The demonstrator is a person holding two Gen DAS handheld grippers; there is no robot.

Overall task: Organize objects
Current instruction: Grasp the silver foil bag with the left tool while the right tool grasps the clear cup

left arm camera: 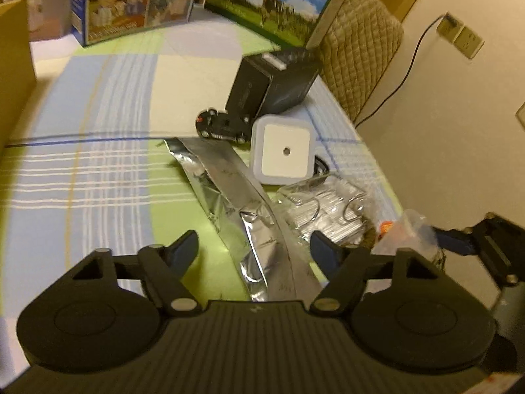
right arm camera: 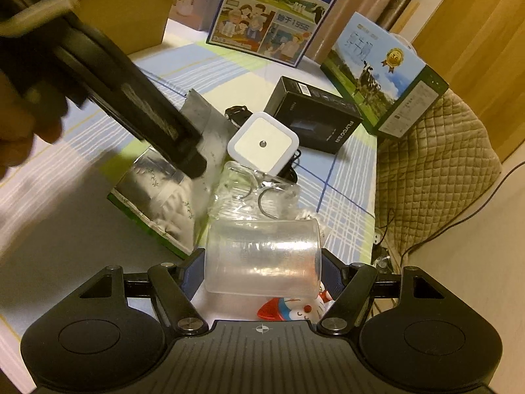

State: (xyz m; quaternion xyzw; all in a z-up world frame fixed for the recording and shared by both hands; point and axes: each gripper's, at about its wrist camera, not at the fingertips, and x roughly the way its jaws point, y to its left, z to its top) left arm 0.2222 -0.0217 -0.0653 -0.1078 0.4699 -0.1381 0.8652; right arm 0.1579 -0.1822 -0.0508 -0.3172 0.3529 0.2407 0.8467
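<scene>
My right gripper [right arm camera: 262, 267] is shut on a clear plastic cup [right arm camera: 262, 257], held sideways above the table; a Doraemon figure [right arm camera: 295, 310] shows beneath it. In the left wrist view the right gripper [left arm camera: 459, 241] sits at the right edge with the cup [left arm camera: 410, 233]. My left gripper [left arm camera: 254, 249] is open and empty over a silver foil bag [left arm camera: 236, 197]. Beyond lie a clear packet of metal hooks [left arm camera: 328, 210], a white square night light [left arm camera: 283, 151], a small black toy car [left arm camera: 221, 124] and a black box [left arm camera: 272, 85].
A checked cloth [left arm camera: 98, 164] covers the table. Two milk cartons [right arm camera: 272, 16] [right arm camera: 384, 72] stand at the back. A cardboard box [right arm camera: 131, 10] is at the back left. A quilted chair [right arm camera: 433, 170] stands by the right table edge, with cables on the floor.
</scene>
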